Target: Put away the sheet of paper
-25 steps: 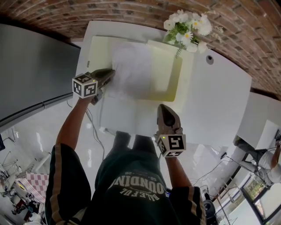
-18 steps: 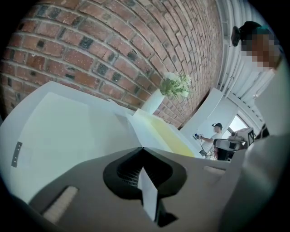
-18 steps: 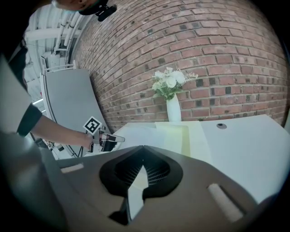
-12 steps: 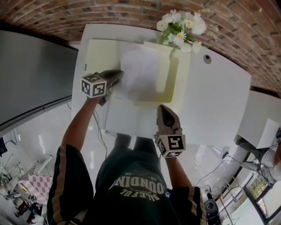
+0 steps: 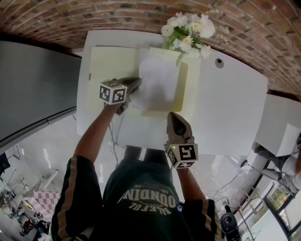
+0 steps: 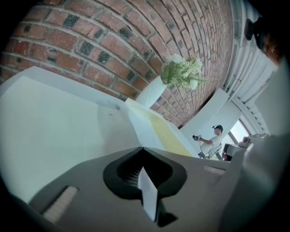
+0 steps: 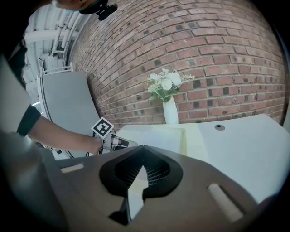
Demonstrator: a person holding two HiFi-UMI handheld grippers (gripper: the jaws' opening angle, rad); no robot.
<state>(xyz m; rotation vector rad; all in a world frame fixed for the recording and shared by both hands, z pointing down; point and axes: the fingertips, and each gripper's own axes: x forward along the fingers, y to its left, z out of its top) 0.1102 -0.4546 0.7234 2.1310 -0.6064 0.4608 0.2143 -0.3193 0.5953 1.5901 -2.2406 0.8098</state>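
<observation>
The left gripper [image 5: 136,84] pinches the sheet of paper [image 5: 160,80] in shut jaws over the open yellow folder [image 5: 106,66], apparently to file it, while the right gripper [image 5: 173,116] waits closed and empty.

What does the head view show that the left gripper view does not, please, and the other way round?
Only the head view shows the whole sheet of paper spread over the pale yellow folder, the right gripper over the white table, and the round hole in that table. Only the left gripper view shows the left gripper with its jaws shut on the sheet's edge, and a distant person. Both show the folder, the white flowers and the brick wall.
</observation>
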